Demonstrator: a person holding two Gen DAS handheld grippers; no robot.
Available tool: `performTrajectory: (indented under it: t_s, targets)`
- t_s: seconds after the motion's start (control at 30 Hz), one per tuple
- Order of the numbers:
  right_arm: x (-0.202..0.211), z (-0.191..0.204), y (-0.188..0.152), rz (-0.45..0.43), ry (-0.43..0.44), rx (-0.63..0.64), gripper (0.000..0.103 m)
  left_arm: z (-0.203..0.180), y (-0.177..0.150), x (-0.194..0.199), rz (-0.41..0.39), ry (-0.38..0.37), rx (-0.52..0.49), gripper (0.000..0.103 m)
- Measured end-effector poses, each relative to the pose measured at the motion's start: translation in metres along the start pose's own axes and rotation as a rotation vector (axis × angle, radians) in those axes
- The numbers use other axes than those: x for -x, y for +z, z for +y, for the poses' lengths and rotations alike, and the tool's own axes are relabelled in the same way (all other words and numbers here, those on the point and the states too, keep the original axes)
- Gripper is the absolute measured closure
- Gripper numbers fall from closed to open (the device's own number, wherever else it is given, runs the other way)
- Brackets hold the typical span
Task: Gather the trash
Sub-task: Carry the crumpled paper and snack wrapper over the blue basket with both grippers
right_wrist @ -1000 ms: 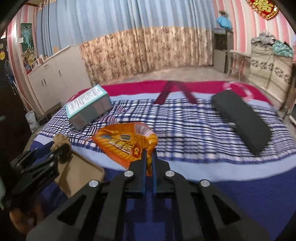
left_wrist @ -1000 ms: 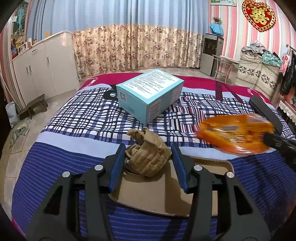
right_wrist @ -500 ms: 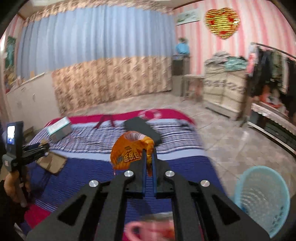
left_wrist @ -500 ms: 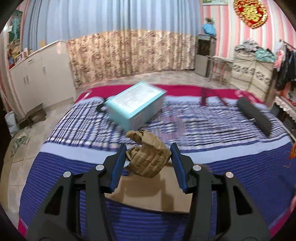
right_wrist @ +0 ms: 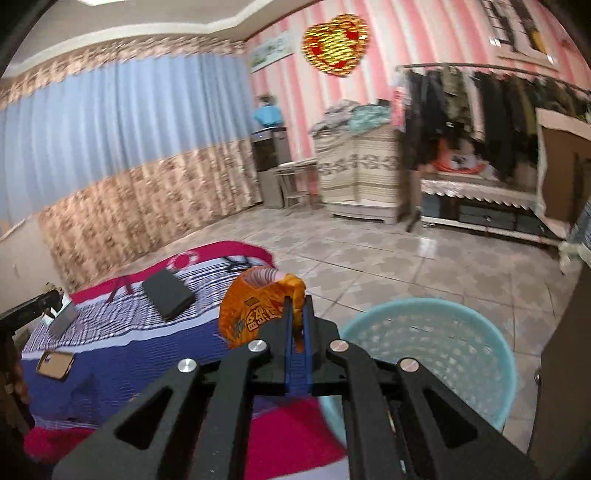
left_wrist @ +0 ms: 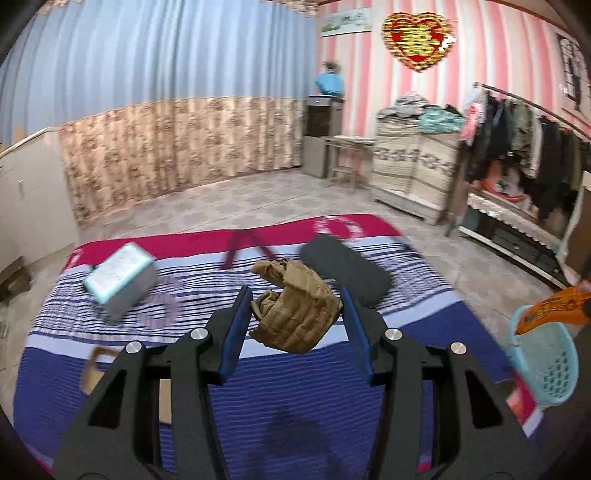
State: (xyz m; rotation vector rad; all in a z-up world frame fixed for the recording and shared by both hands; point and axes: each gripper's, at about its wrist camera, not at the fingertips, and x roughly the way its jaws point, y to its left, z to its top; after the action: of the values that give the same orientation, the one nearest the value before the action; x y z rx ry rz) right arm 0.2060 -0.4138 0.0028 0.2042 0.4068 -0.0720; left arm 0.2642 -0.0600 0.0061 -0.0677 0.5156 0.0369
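Writing was mostly unreadable — orange snack bag carried dark blocky characters, too blurred to make out; teal box on the bed had a pale printed label, text too small. Red-gold heart ornament on the pink striped wall, character in its centre not legible.

Right gripper was clamped tight on a pinched edge of the glossy, crinkled bag, held just left of the light-blue perforated plastic basket on the tiled floor beside the bed.

Left gripper held a crumpled wad of brown paper — creased, matte — between its blue pads, above the striped woven bedspread. Flat brown card and a long dark rounded-edge case lay on the bed.
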Motion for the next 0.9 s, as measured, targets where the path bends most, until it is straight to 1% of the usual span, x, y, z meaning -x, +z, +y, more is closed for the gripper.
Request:
performTrajectory:
  t_s: [0.07, 0.23, 0.6, 0.73, 0.9]
  targets:
    - [0.001, -0.013, -0.003, 0.002, -0.031, -0.013, 0.098, -0.021, 0.002, 0.001, -0.003, -0.028, -0.018, 0.055]
    - [0.000, -0.039, -0.005, 0.005, -0.072, -0.051, 0.098, -0.077, 0.000, 0.004, -0.009, -0.096, -0.069, 0.055]
    - [0.002, -0.095, -0.006, 0.015, -0.192, -0.093, 0.098, -0.175, -0.012, 0.013, 0.010, -0.233, -0.141, 0.054]
    - [0.004, -0.112, -0.010, 0.023, -0.211, -0.127, 0.098, -0.215, -0.016, 0.018, 0.010, -0.290, -0.189, 0.054]
    - [0.003, -0.126, -0.014, 0.038, -0.252, -0.136, 0.098, -0.270, -0.027, 0.024, -0.002, -0.364, -0.262, 0.053]
